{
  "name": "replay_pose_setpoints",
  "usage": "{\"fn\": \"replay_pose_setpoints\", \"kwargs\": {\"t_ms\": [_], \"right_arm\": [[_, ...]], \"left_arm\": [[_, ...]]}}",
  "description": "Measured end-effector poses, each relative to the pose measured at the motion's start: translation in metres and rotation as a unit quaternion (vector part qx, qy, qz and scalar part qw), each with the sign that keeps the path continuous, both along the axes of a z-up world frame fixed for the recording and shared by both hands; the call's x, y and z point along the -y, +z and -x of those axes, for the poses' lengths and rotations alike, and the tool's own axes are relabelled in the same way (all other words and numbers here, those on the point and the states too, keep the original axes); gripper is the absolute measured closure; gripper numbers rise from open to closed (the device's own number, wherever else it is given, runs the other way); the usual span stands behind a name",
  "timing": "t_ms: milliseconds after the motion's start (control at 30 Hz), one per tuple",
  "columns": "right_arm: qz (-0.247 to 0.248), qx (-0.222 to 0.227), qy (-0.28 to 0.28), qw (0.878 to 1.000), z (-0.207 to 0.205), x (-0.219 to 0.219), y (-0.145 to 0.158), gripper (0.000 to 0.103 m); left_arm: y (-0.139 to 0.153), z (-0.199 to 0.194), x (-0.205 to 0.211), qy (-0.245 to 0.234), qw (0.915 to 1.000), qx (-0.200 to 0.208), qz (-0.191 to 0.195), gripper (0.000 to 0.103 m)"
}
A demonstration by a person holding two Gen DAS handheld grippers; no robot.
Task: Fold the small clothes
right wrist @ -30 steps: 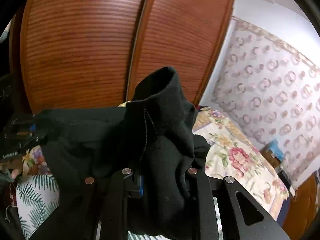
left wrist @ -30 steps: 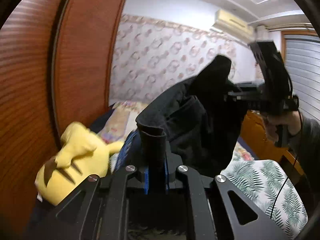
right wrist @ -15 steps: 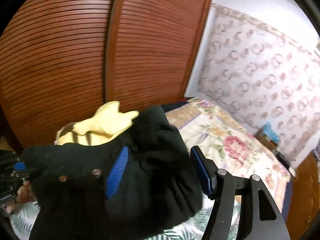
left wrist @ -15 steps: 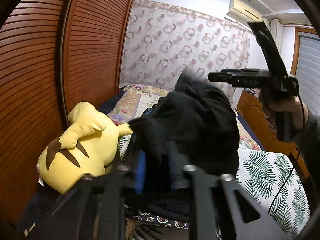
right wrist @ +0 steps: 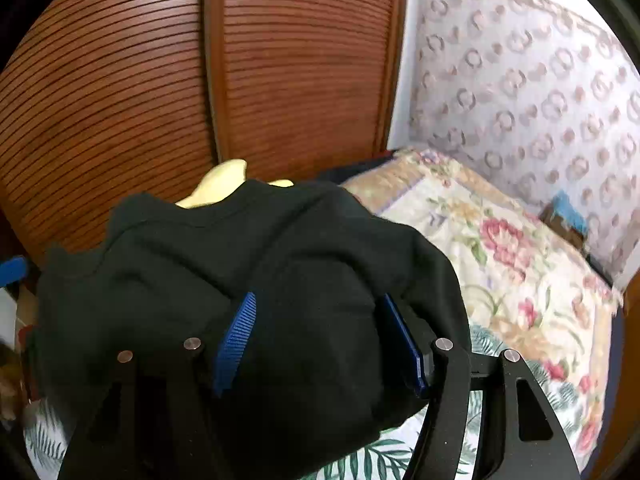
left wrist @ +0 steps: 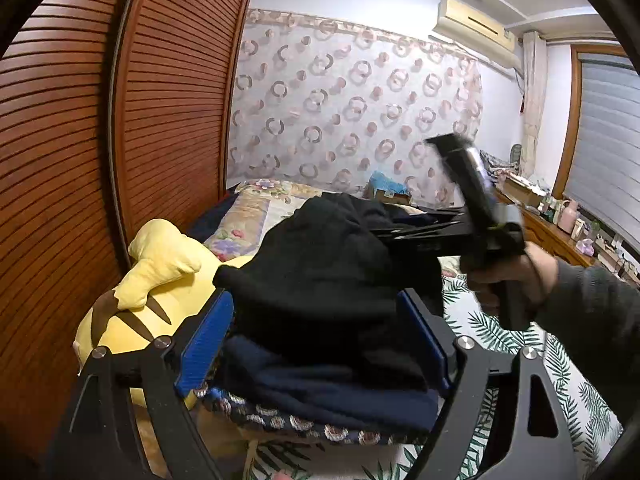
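Between both spread tools (left wrist: 314,332) (right wrist: 320,340) (left opening), black garment (left wrist: 320,264), yellow plush (left wrist: 160,276) half-hidden.

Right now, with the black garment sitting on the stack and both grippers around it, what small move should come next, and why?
Probably draw both grippers straight back, clear of the cloth. The black garment already lies on the folded navy piece beside the yellow plush toy. The left gripper is opening, its blue pads off the fabric; the right gripper stands open too. Lifting might snag and undo the fold.
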State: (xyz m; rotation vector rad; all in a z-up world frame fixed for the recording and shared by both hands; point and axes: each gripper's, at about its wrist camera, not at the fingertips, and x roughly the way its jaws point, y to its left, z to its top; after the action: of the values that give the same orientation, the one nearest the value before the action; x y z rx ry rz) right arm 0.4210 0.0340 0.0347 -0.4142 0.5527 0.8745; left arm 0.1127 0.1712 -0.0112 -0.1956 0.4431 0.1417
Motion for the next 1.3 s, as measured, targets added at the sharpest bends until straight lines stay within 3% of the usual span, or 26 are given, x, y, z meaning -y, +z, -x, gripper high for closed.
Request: {"fn": "replay_pose_setpoints", "kwargs": {"t_ms": [100,200,500,633,733,1067,1300], "right_arm": [[-0.017,-0.025,-0.007,1.000,-0.012,0.000,0.002,0.036],[-0.017,-0.008,-0.018,1.000,-0.001,0.005,0.008,0.036],[-0.066,0.046,-0.048,0.996,0.097,0.074,0.028,0.035],[-0.095,0.054,-0.073,0.991,0.141,0.112,0.021,0.024],[-0.106,0.063,-0.106,0.987,0.173,0.139,0.013,0.018],[-0.138,0.074,-0.195,0.968,0.259,0.197,0.005,0.017],[-0.158,0.091,-0.251,0.951,0.291,0.188,0.005,0.017]], "left_arm": [[0.003,0.005,0.006,0.001,1.0000,0.001,-0.009,0.019],[0.006,0.008,0.011,0.002,0.9999,0.002,-0.015,0.019],[0.013,0.012,0.041,-0.004,0.9990,0.000,-0.045,0.019],[0.015,0.012,0.057,-0.020,0.9986,0.002,-0.050,0.019],[0.015,0.012,0.071,-0.035,0.9978,0.003,-0.056,0.019],[0.018,0.014,0.125,-0.084,0.9944,-0.002,-0.064,0.019],[0.028,0.015,0.153,-0.106,0.9925,0.005,-0.061,0.019]]}}
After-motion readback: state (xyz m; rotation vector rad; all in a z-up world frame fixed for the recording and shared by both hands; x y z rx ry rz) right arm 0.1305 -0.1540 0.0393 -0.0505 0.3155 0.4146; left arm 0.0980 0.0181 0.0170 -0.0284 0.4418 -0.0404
